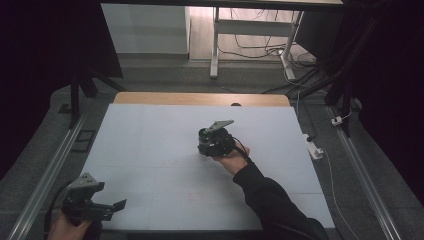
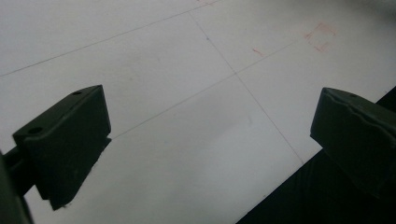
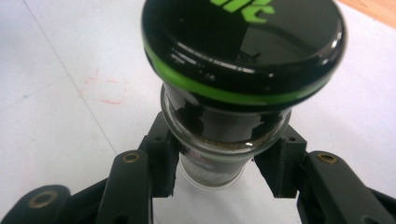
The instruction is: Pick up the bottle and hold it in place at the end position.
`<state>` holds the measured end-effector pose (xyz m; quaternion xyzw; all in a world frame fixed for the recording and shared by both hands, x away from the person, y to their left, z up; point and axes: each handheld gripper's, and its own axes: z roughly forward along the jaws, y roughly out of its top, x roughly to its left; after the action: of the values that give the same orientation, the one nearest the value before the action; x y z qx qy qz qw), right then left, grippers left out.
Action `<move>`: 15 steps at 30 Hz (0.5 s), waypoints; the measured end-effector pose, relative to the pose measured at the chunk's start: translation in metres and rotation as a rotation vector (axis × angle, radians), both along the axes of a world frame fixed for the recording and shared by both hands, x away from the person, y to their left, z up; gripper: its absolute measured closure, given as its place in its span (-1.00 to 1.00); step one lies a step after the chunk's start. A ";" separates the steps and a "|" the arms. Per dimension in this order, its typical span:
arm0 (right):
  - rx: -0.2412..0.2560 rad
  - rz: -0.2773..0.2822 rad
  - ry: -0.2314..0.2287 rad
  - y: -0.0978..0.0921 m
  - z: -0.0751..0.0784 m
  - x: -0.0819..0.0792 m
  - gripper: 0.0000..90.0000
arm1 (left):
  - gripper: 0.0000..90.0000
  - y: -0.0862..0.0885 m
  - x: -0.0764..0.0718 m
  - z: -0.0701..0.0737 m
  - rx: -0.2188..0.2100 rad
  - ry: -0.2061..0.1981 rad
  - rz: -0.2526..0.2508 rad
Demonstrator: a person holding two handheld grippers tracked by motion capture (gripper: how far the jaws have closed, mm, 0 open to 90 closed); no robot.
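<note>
One jar (image 3: 224, 121) is seen, clamped between the jaws of the right hand-held gripper (image 3: 217, 165) just below its black lid (image 3: 243, 46). The glass body is mostly hidden behind the lid and jaws; contents can't be made out. The green lettering on the lid is cut off at the top edge. In the high view the jar is barely distinguishable against the right hand-held gripper (image 1: 214, 141), which is held over mid-counter (image 1: 150, 145).

The left hand-held gripper (image 2: 210, 140) is spread wide, nothing between the jaws. In the high view the left hand-held gripper (image 1: 100, 207) sits at the near left corner of the counter, its hand cut off by the frame edge.

Faint red marks (image 2: 320, 36) are drawn on the sheet ahead of the left jaws; more red marks (image 3: 105, 88) lie left of the jar. Shapes are too faint to read.

Count: two hand-held grippers, one jar, one lid.
</note>
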<state>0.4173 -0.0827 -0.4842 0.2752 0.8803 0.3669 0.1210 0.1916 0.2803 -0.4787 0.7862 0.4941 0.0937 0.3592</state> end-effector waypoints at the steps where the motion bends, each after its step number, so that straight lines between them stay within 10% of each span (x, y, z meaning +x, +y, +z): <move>1: -0.005 -0.001 0.001 0.001 -0.002 0.001 0.17 | -1.00 0.000 0.000 0.000 0.001 0.000 0.002; 15: -0.032 -0.016 -0.001 0.005 -0.018 0.006 0.17 | -1.00 -0.001 0.000 0.000 0.010 -0.002 0.003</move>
<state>0.4231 -0.0772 -0.5022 0.2799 0.8837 0.3522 0.1289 0.1912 0.2794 -0.4784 0.7872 0.4943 0.0973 0.3557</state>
